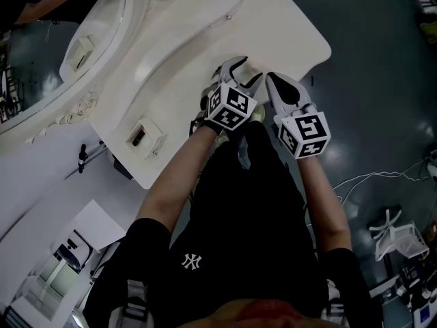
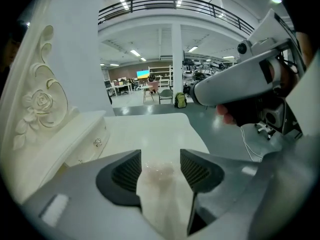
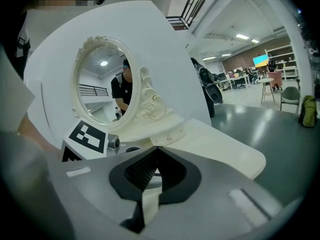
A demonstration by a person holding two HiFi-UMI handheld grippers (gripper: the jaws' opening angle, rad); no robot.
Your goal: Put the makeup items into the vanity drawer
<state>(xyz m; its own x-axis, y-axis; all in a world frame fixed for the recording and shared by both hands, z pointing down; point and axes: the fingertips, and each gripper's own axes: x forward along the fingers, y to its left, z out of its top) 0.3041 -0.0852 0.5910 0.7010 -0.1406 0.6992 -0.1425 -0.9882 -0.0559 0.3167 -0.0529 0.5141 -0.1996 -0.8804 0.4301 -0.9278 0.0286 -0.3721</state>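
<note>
Vanity tabletop (image 1: 198,53), cream-white, stands on glossy grey floor (image 1: 375,67) of open hall.

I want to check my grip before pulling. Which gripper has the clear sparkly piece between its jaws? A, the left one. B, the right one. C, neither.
A: the left gripper view shows the left gripper with the clear sparkly piece sitting between its two jaw pads, while the right gripper has its jaw tips together.
</note>
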